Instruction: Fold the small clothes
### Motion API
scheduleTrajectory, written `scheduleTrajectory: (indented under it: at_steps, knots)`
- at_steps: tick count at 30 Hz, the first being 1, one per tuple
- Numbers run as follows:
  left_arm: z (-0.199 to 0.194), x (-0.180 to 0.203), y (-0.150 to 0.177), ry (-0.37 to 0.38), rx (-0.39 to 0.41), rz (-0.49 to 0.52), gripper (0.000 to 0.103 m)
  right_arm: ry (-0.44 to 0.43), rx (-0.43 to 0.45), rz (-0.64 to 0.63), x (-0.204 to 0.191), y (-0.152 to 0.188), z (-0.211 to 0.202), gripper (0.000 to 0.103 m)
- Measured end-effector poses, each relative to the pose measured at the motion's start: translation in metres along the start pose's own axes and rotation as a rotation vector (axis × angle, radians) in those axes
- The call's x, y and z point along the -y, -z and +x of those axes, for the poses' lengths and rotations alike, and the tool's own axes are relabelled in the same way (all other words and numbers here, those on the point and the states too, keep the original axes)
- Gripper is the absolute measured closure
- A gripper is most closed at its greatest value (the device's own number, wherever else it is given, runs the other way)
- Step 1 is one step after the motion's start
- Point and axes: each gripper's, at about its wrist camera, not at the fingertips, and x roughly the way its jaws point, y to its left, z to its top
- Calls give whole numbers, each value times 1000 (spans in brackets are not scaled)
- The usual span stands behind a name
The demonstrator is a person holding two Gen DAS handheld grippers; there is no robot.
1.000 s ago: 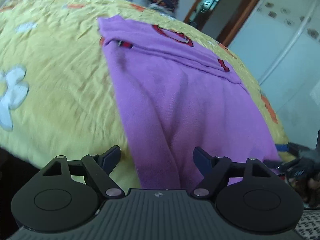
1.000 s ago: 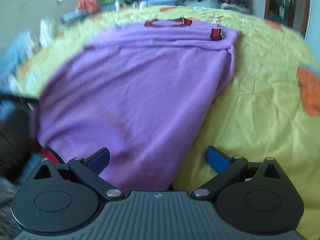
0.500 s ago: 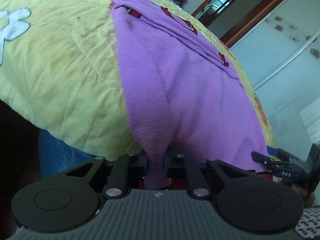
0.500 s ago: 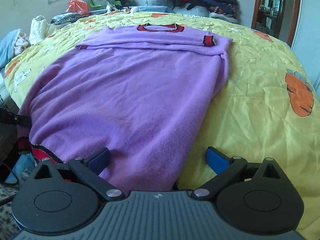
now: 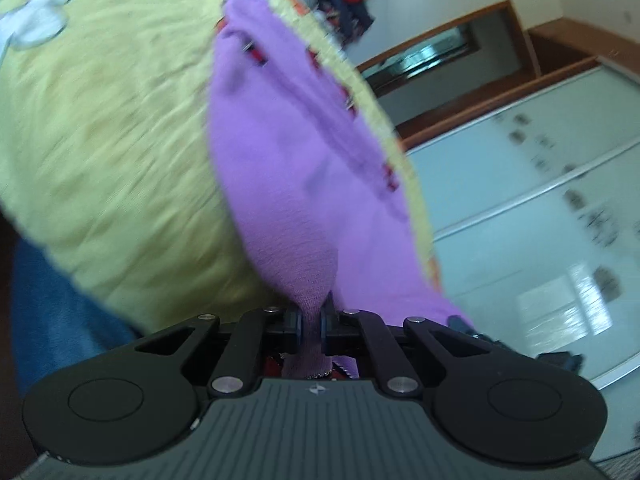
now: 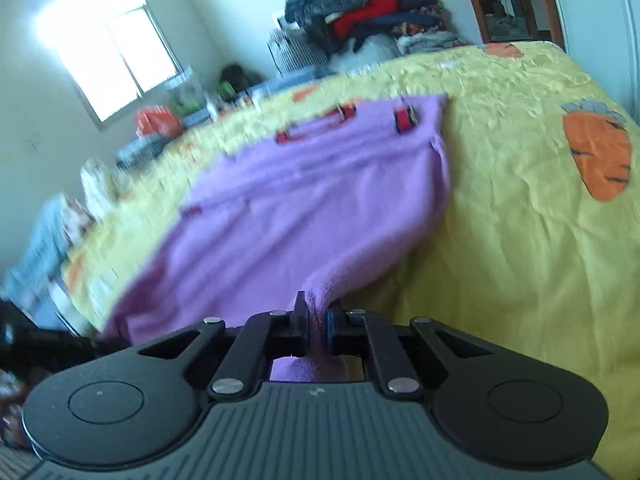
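A purple knitted shirt [image 5: 288, 160] with red trim lies spread on a yellow bedspread [image 5: 100, 140], its collar at the far end. My left gripper [image 5: 311, 314] holds the near hem at one corner, its jaws closing tight with the cloth bunched between the pads. In the right wrist view the same shirt [image 6: 300, 200] stretches away towards its red collar [image 6: 316, 124]. My right gripper [image 6: 318, 316] pinches the other near corner, jaws closing on the fabric, which rises off the bedspread [image 6: 520, 240] in a small peak.
A pile of clothes [image 6: 360, 8] sits beyond the far end of the bed. A window [image 6: 112, 40] is at the far left, loose items along that bed edge. Sliding wardrobe doors [image 5: 540, 180] stand to the right of the bed.
Both grippers went from open over the hem to shut on it, the left first and the right after. Both have rolled, and the near edge of the shirt is lifted and gathered.
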Motion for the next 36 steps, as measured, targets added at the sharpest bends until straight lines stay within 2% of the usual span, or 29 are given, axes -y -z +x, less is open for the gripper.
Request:
scheduleTrajectory:
  at_steps: [3, 7, 10, 11, 12, 14, 16, 17, 18, 19, 20, 21, 22, 23, 24, 25, 26, 27, 28, 31, 33, 34, 35, 36]
  knots:
    - [5, 12, -27, 47, 48, 3, 96, -37, 45, 28, 11, -27, 9, 96]
    - [19, 17, -73, 30, 132, 43, 96, -17, 67, 16, 32, -67, 43, 96]
    - [42, 4, -109, -10, 140, 28, 97, 15, 11, 75, 56, -91, 90, 96]
    - [53, -2, -118, -53, 135, 27, 97, 26, -33, 51, 60, -96, 108, 95]
    - [63, -9, -125, -100, 133, 15, 97, 25, -120, 29, 63, -99, 127, 93]
    - [77, -22, -134, -133, 90, -7, 97, 77, -170, 76, 68, -99, 145, 89]
    - [74, -23, -132, -126, 99, -8, 95, 56, -201, 55, 65, -101, 144, 73]
    - [71, -20, -129, -109, 93, 4, 91, 47, -212, 31, 61, -103, 140, 42]
    - [67, -17, -126, -93, 77, 7, 71, 25, -221, 19, 58, -104, 132, 20]
    - [63, -16, -123, -75, 70, 6, 48, 10, -180, 26, 56, -104, 117, 18]
    - [58, -14, -117, -49, 76, 11, 39, 22, -111, 36, 52, -105, 99, 16]
    - [53, -12, -112, -30, 77, 17, 28, 48, -8, 65, 50, -105, 77, 10]
    - [50, -10, -107, -25, 67, 25, 27, 44, 79, 91, 50, -102, 57, 1]
    - [48, -7, -102, -26, 56, 26, 26, 9, 142, 84, 52, -97, 41, 0]
    - [48, -6, -97, -23, 49, 23, 21, 9, 124, 49, 55, -93, 37, 0]
    - [49, -5, -93, -18, 44, 19, 17, 65, 15, 29, 59, -88, 43, 0]
    - [49, -4, -90, -19, 41, 21, 16, 133, -37, 73, 66, -77, 45, 0]
    - [52, -3, -87, -25, 34, 24, 14, 114, 1, 134, 74, -62, 38, 0]
    - [53, -2, -85, -30, 25, 23, 14, 46, 35, 183, 80, -49, 33, 0]
    - [62, -5, -86, -15, -18, 11, 12, -51, 18, 244, 80, -25, 36, 3]
    - [70, -6, -86, -24, -32, 13, 11, -73, 39, 258, 79, -14, 43, 34]
    - [71, -5, -87, -23, -28, 16, 10, -79, 19, 272, 81, -12, 51, 44]
    - [72, -5, -88, -26, -28, 11, 10, -93, -1, 299, 85, -10, 59, 64]
    - [74, -5, -89, -27, -27, 1, 9, -103, -21, 335, 91, -9, 64, 68]
